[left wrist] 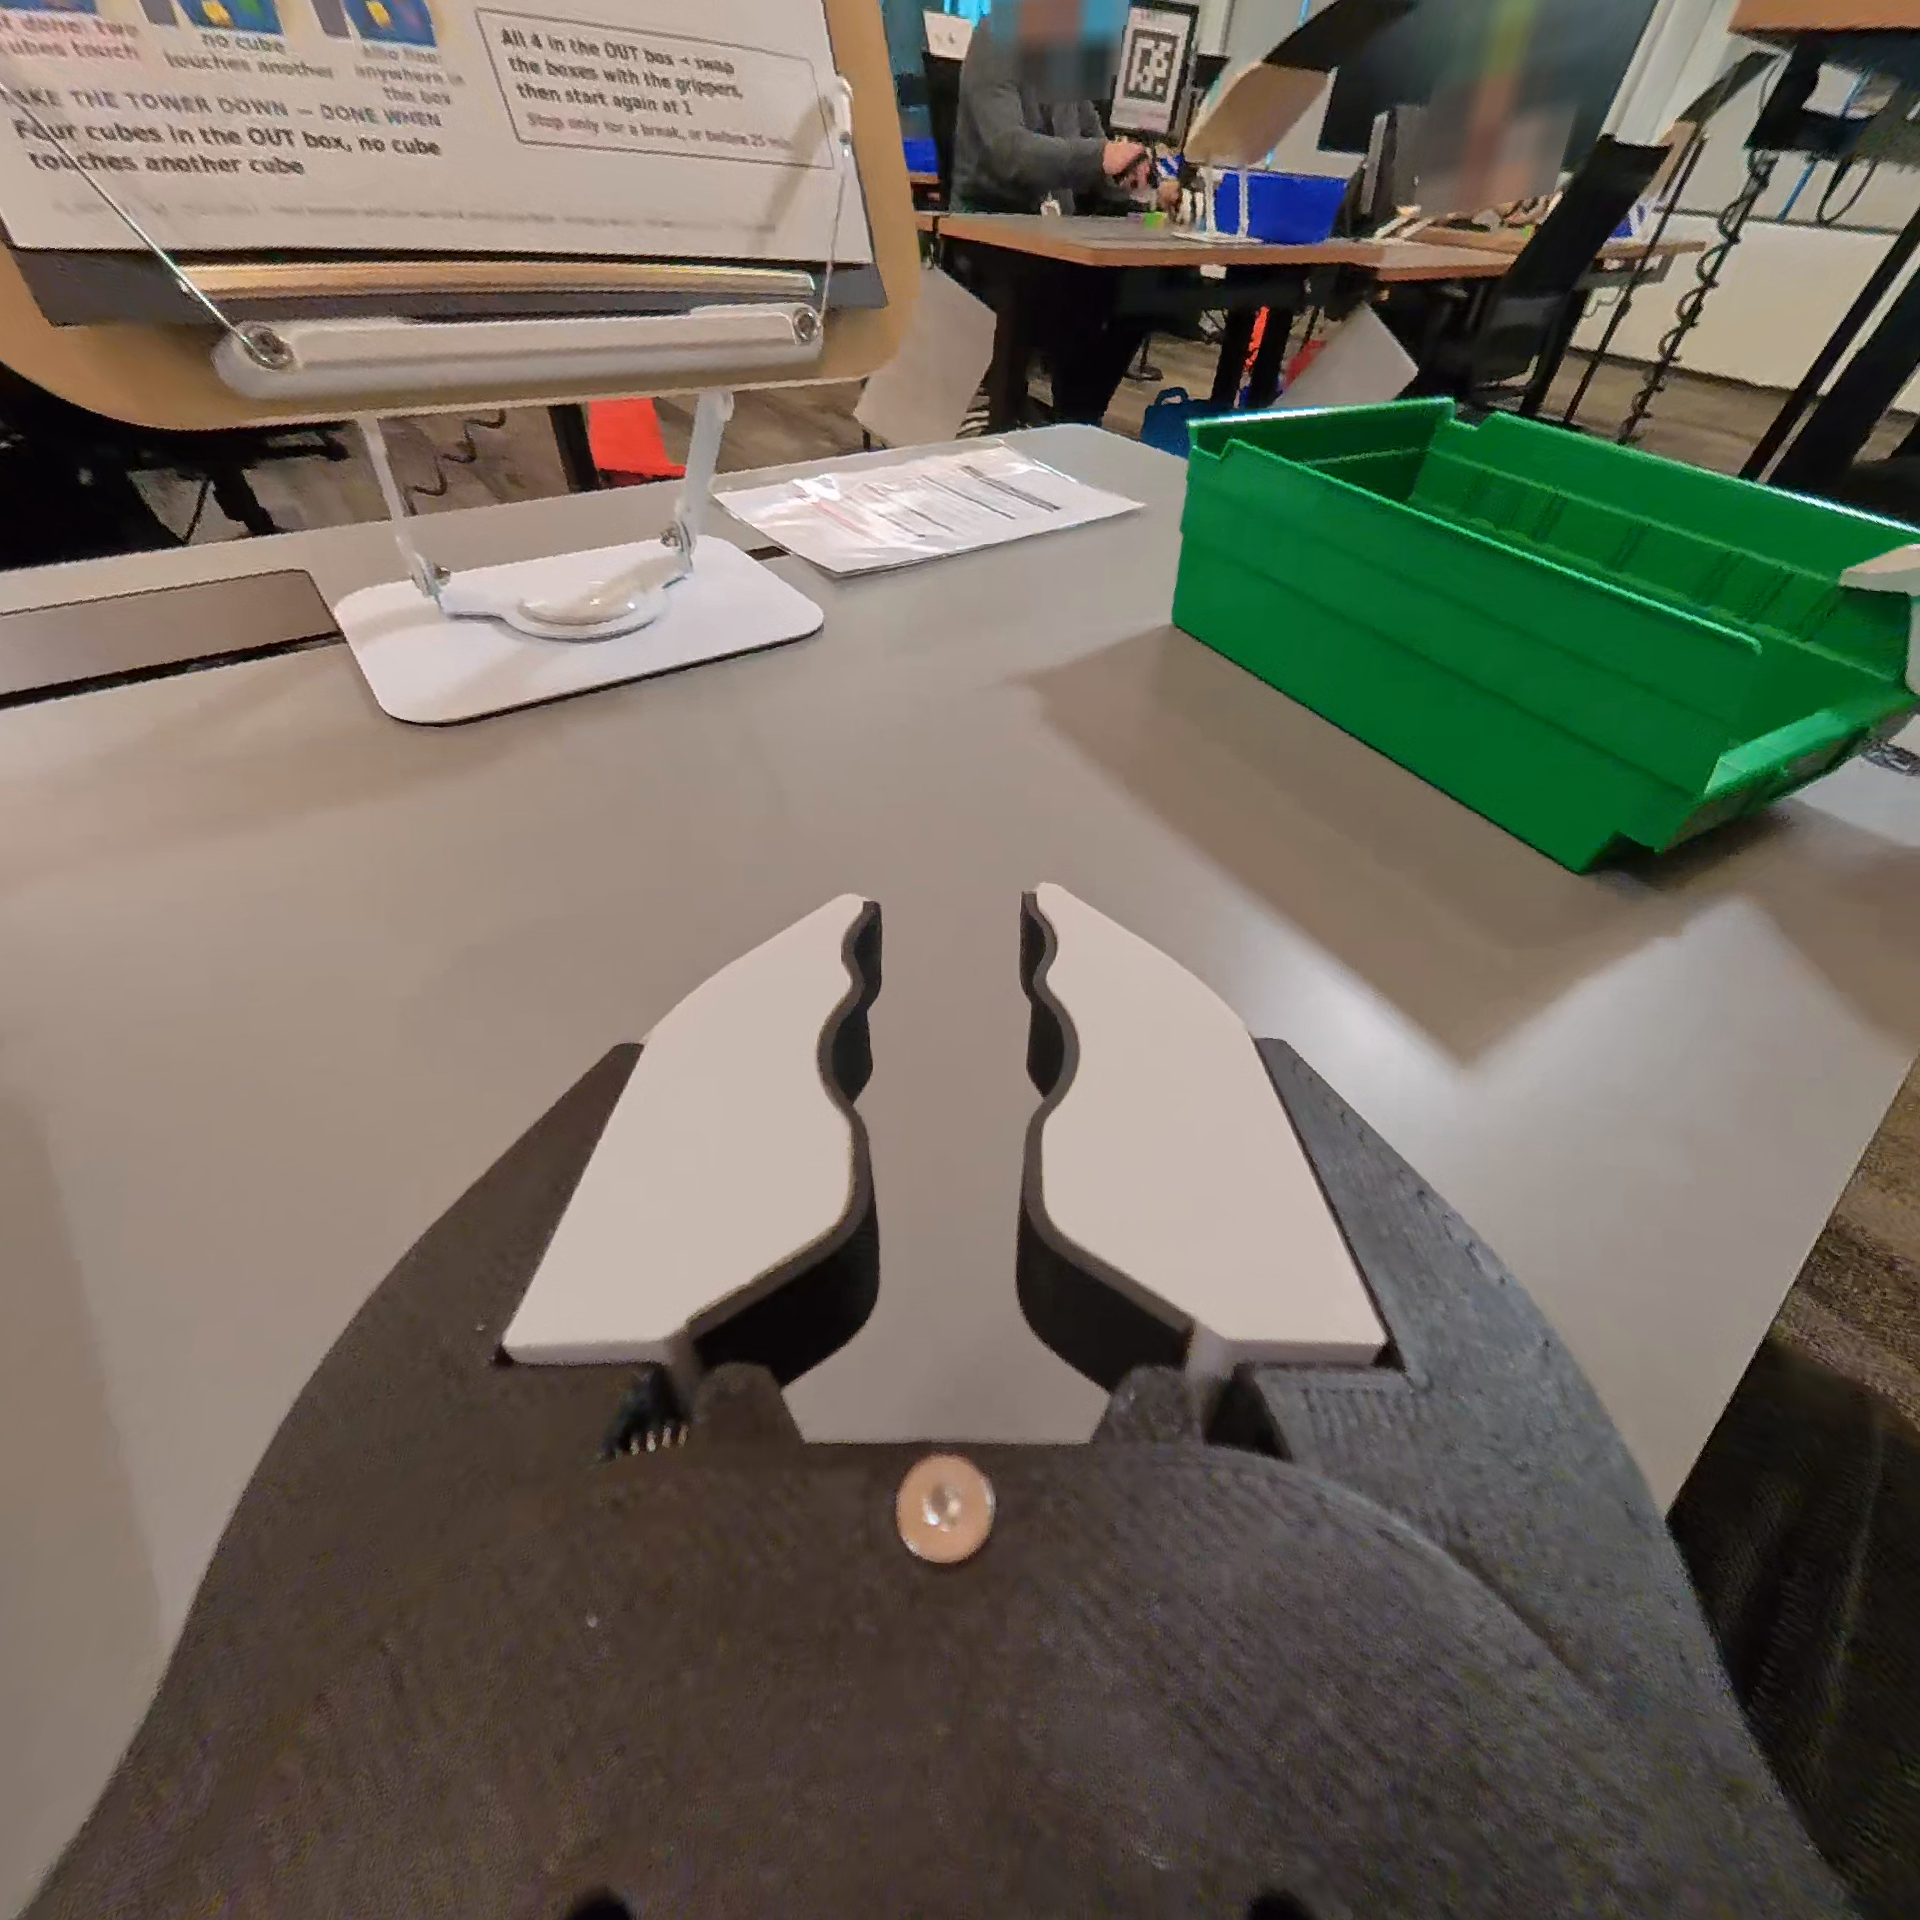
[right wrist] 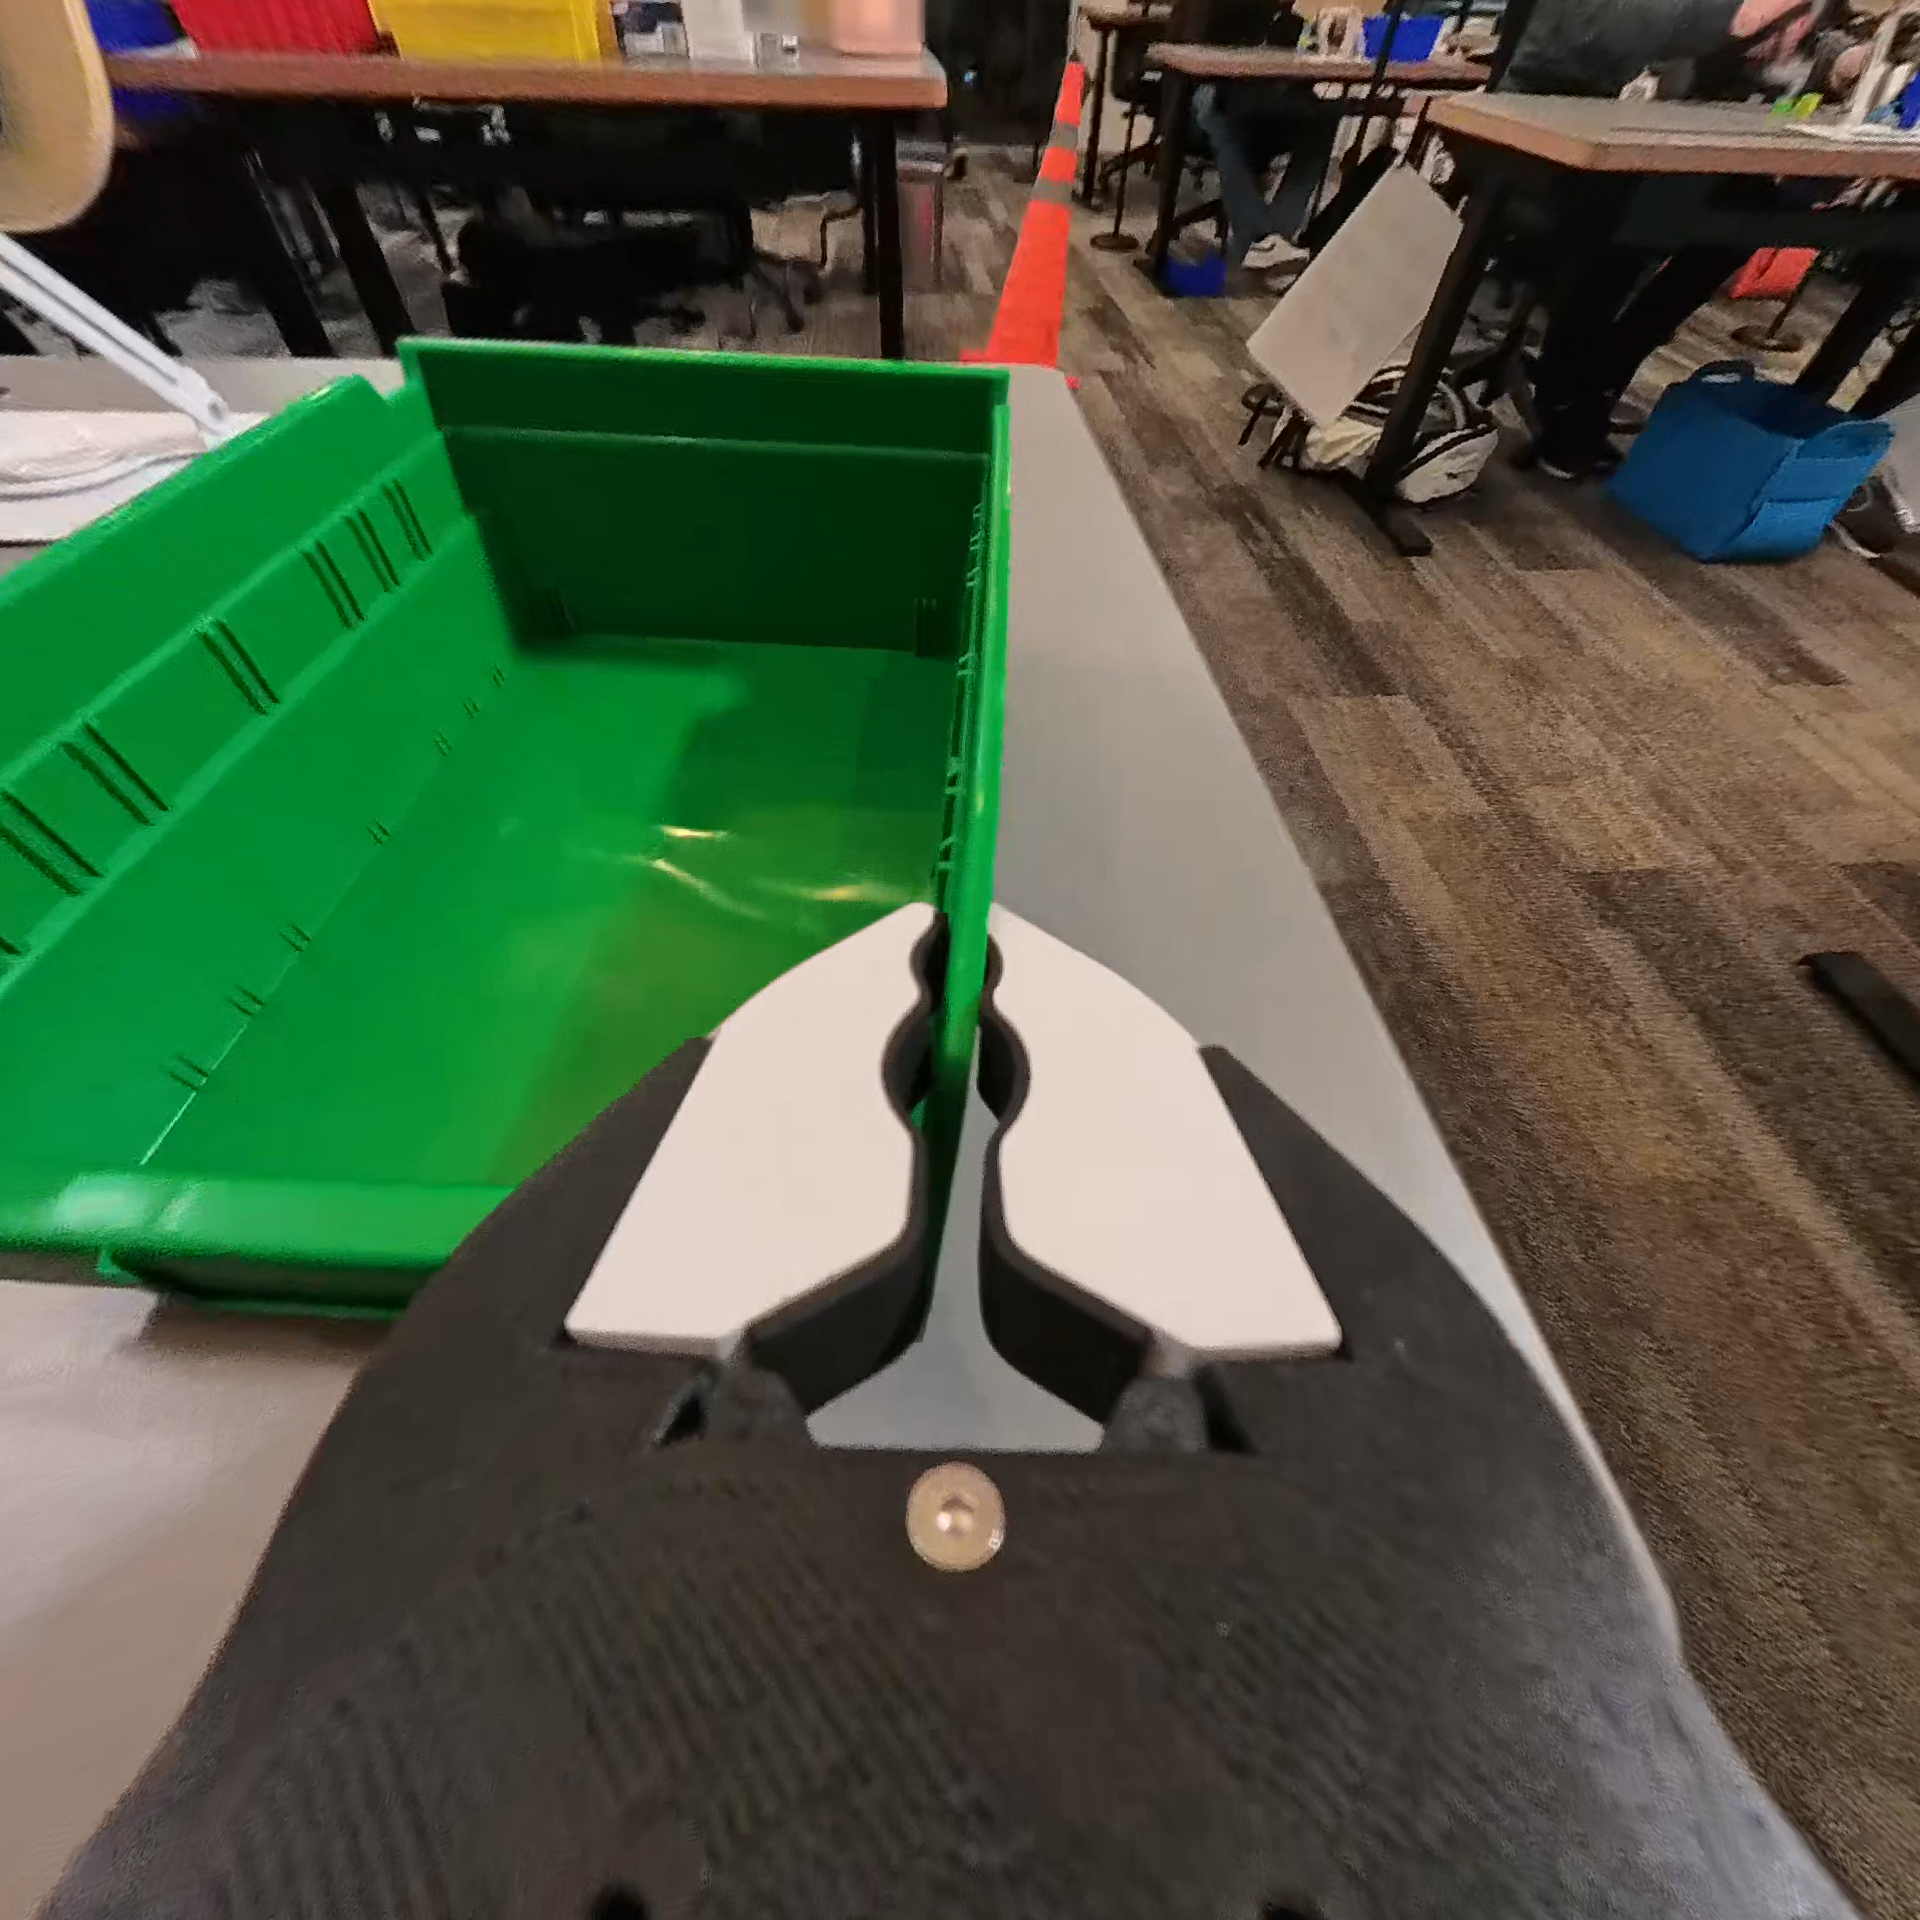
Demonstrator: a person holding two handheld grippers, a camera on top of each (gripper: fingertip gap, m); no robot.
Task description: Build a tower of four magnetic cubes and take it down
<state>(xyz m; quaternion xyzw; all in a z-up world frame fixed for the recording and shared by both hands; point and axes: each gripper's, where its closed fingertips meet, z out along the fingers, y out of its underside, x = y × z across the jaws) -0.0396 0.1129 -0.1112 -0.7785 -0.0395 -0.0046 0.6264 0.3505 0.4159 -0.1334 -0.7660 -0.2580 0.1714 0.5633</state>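
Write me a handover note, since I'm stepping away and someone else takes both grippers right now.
Left gripper: jaws open, holding nothing, over bare grey table.
Right gripper: jaws closed on the right side wall of the green bin, near its front end.
Bin interior looks empty as far as visible; it sits by the table's right edge.
No magnetic cubes appear in either view, so tower progress cannot be judged from here.
Left to do: decide where the bin goes, release it, find the cubes.

My right hand-held gripper (right wrist: pixel 961 935) was black with pale grey finger plates. The bin (right wrist: pixel 436 831) was glossy bright green, the tabletop (left wrist: pixel 520 935) plain grey, the traffic cone (right wrist: pixel 1039 249) orange with grey bands.
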